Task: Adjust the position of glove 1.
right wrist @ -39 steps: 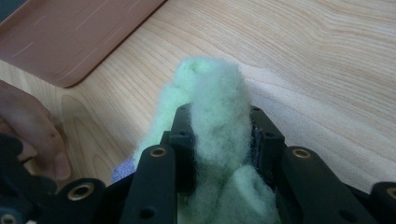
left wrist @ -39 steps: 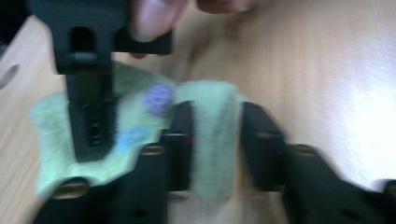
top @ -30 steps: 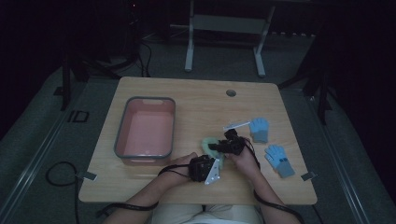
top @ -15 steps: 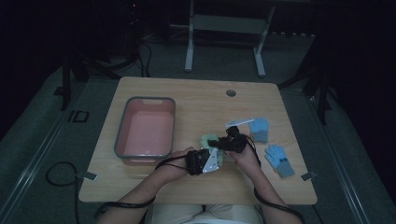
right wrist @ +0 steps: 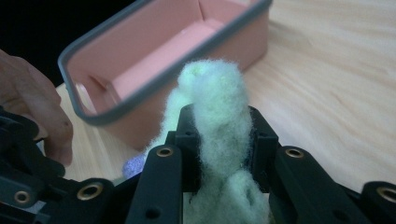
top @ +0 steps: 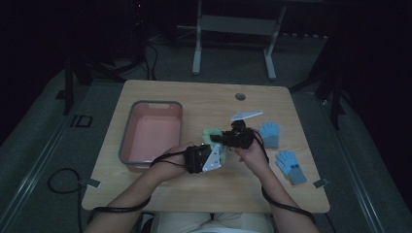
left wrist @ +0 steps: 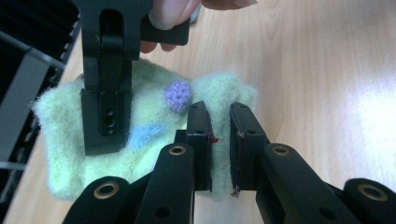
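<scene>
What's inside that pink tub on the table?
The pink tub looks empty: its bare floor shows in the high view. In the right tool's view, fuzzy green fabric hides part of it.

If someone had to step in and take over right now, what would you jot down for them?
Right gripper: shut on the fuzzy green glove, bunched between its jaws.
Left gripper: jaws slightly apart at the glove's edge, nothing clamped.
Pink bin sits left of the grippers; two blue gloves lie to the right.
Nothing in the bin yet. Likely left: the green glove, then the blue ones.
</scene>
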Demonstrator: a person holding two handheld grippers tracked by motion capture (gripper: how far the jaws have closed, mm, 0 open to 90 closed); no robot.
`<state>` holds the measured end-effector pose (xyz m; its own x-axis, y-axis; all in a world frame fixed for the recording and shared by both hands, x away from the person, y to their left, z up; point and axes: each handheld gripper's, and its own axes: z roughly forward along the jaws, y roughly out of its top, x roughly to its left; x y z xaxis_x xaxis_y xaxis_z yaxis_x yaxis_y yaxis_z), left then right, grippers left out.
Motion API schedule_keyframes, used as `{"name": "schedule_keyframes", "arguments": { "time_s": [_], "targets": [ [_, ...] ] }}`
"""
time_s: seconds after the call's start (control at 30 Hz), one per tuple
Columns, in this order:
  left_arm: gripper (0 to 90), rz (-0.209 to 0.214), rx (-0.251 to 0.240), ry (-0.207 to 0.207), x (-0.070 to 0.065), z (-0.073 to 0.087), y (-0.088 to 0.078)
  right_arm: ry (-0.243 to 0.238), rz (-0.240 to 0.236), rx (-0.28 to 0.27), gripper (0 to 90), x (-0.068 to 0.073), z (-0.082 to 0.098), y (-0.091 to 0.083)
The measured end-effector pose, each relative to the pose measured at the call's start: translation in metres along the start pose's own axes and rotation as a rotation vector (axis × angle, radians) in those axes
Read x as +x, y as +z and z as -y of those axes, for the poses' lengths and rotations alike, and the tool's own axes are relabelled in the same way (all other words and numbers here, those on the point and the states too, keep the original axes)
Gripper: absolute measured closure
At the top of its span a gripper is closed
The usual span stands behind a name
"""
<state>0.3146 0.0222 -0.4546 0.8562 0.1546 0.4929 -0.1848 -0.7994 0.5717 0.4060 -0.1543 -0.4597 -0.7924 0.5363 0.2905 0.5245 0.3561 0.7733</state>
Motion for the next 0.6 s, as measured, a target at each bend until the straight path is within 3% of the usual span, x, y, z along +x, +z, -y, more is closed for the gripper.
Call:
{"name": "schedule_keyframes", "arguments": {
  "time_s": [0.23, 0.27, 0.3, 0.6],
  "targets": [
    [79.8, -0.047, 0.011, 0.007, 0.012, 0.009, -0.019, -0.033, -0.014, -0.010, 72.1, 0.012, -0.027, 0.008],
    [79.8, -0.072, 0.017, -0.002, 0.018, 0.015, -0.029, -0.038, -0.016, -0.011, 72.1, 0.014, -0.031, 0.009],
    [79.8, -0.083, 0.021, -0.003, 0.020, 0.017, -0.033, -0.057, -0.023, -0.017, 72.2, 0.020, -0.045, 0.015],
    [79.8, -0.149, 0.080, -0.013, 0.032, 0.045, -0.066, -0.106, -0.054, -0.015, 72.1, 0.046, -0.084, 0.048]
  ]
}}
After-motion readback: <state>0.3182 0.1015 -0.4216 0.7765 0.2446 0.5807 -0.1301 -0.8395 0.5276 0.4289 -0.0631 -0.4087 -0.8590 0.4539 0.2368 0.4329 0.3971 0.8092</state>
